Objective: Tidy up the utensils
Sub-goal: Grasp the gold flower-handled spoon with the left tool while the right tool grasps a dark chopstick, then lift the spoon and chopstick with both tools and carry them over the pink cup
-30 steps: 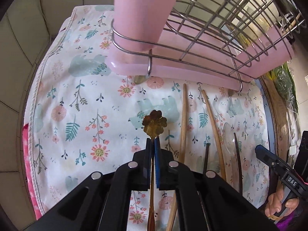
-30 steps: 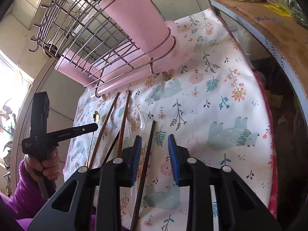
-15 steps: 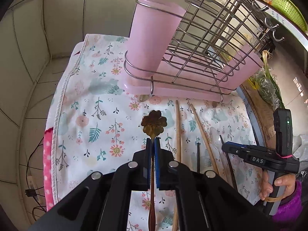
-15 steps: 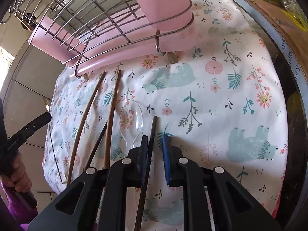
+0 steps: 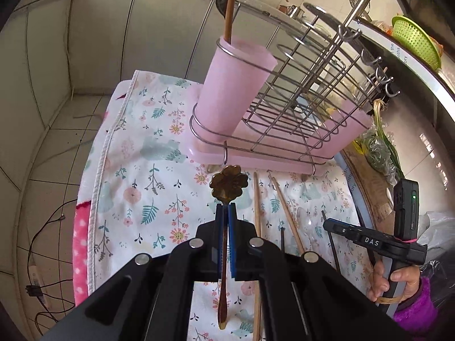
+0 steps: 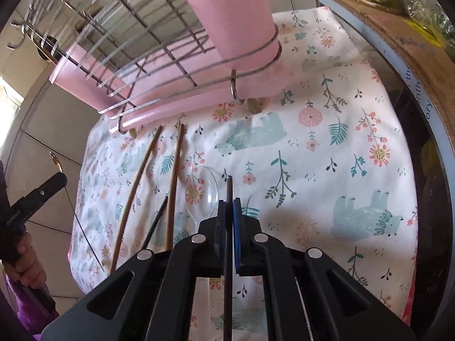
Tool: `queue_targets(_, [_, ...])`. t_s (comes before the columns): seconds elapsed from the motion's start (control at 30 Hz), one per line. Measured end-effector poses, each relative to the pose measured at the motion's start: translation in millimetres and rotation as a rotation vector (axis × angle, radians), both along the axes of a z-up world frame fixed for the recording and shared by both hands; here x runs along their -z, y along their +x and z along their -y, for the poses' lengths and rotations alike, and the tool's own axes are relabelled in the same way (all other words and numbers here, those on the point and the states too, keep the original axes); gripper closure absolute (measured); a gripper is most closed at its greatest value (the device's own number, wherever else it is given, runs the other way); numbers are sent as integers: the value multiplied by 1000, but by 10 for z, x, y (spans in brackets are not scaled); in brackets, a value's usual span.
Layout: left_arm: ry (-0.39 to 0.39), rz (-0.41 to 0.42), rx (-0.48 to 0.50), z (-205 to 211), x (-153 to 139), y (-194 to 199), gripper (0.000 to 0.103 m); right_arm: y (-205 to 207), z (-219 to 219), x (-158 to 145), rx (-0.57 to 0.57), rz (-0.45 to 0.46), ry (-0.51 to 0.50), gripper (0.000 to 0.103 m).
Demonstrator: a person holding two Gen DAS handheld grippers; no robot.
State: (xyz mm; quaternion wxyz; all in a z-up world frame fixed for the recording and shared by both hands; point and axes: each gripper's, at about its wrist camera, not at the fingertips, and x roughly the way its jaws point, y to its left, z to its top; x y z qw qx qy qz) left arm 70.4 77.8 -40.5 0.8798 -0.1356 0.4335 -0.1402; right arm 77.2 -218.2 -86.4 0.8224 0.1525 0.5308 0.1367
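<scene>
A: Gripping both pieces low on their stems, are we? The left tool (image 5: 225, 209) is clamped on the flower-headed spoon (image 5: 229, 185), and the spoon is hanging clear above the floral cloth (image 5: 148, 170), just short of the pink cup (image 5: 233, 91) at the end of the wire rack (image 5: 307, 91).

B: And the right tool (image 6: 229, 206) has just been closing; its pads are now pinching the dark chopstick (image 6: 229, 189), which is lying on the cloth beside the clear spoon (image 6: 202, 193).

A: I'm thinking the spoon needs turning handle-down over the cup's mouth before letting go. One wooden stick (image 5: 229, 8) is already standing in there, so I'm aiming for the open side.

B: Agreed. I'm judging the chopstick wants a straight lift, since the wooden pair (image 6: 159, 182) is lying close by on the left.

A: Both tools are pointing steeply down at the bench, the left one riding higher, each held in a hand (image 5: 395, 284) with a purple sleeve.
</scene>
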Motion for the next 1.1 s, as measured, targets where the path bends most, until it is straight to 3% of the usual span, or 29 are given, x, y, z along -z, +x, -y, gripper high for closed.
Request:
queue_targets(0.17, [-42,60,-26,-74,-153,-62,101,-180,186,-272,47,142,76,98])
queue_targets(0.57, [-105,218,-82,-160,-665,-174,102,-410,563,-1104,128,438,130,98])
queue_targets(0.9, [-175,371,-137,-278,-1437,-15,102,-237,782,-2012,172,696,138,98])
queue_targets(1.1, [-156,494,-185,-292,-1907,62,102,18,769,-2331,216,820,119,98])
